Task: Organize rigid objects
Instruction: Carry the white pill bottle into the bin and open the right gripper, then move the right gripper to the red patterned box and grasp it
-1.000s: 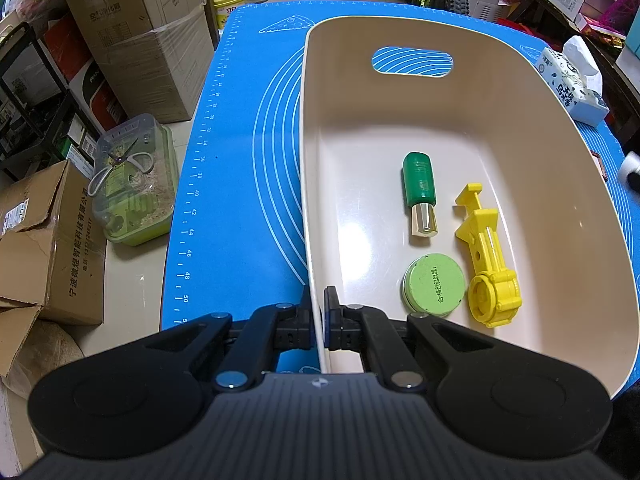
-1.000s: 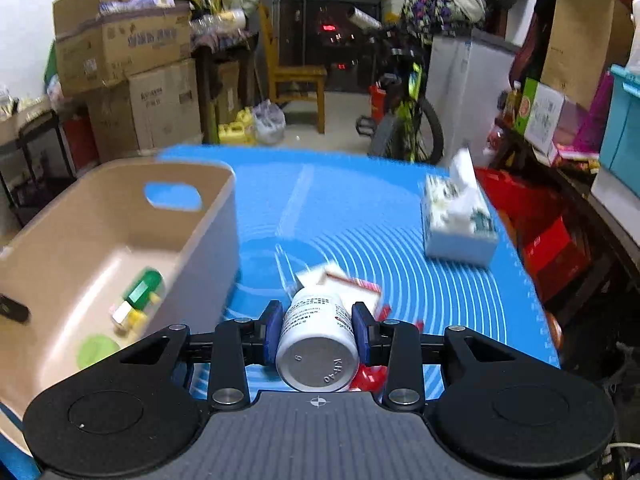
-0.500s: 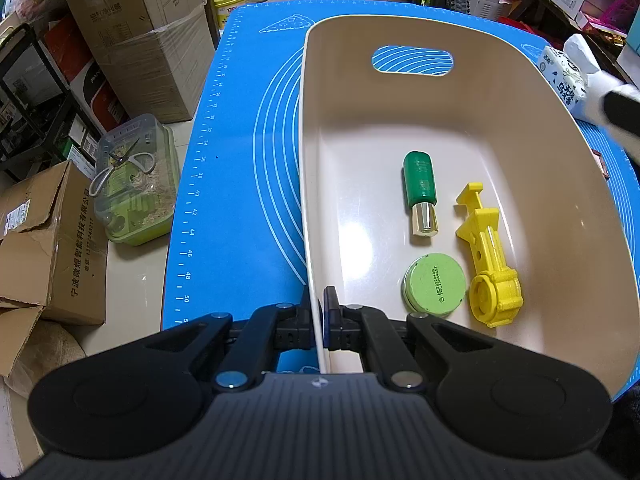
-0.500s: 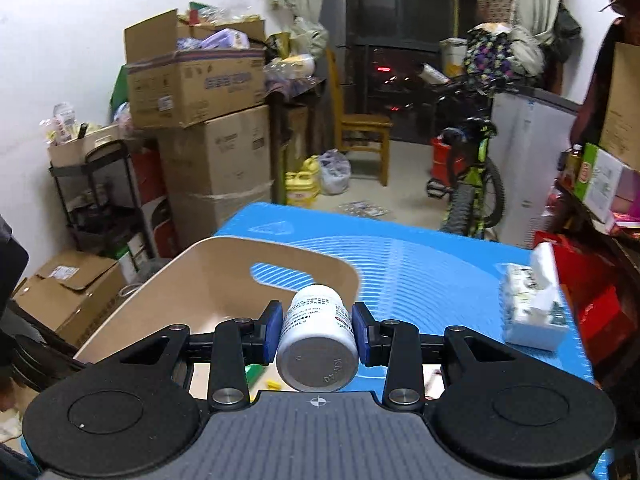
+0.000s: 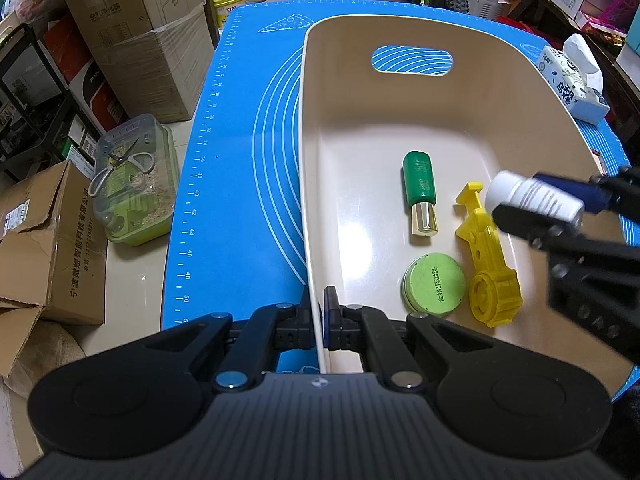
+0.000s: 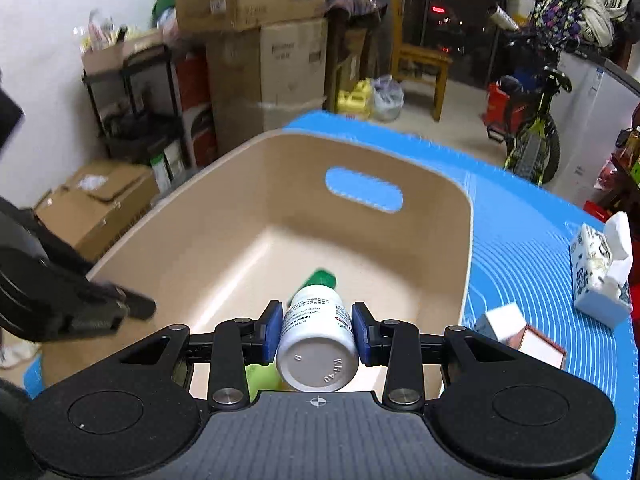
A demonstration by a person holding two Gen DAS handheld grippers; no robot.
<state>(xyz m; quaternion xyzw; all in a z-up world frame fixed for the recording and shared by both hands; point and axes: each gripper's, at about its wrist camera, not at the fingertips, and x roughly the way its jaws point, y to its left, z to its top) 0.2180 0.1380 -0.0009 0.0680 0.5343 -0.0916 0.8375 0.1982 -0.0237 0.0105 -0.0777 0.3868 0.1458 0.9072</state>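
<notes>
A beige bin [image 5: 500,92] stands on the blue mat [image 5: 240,160]. My left gripper [image 5: 320,320] is shut on the bin's near left rim. In the bin lie a green bottle [image 5: 419,190], a round green tin [image 5: 434,283] and a yellow plastic tool [image 5: 490,268]. My right gripper [image 6: 316,334] is shut on a white pill bottle [image 6: 318,340] and holds it over the bin [image 6: 360,216], above the yellow tool. The white bottle also shows in the left wrist view [image 5: 532,200].
A tissue pack [image 5: 570,80] lies on the mat right of the bin. A small white box [image 6: 504,322] and a red-edged box [image 6: 542,346] lie by the bin's right wall. Cardboard boxes [image 5: 44,236] and a clear container with scissors [image 5: 132,184] stand on the floor to the left.
My right gripper has carried the white pill bottle from the mat to above the bin's inside. My left gripper has kept its hold on the rim.
</notes>
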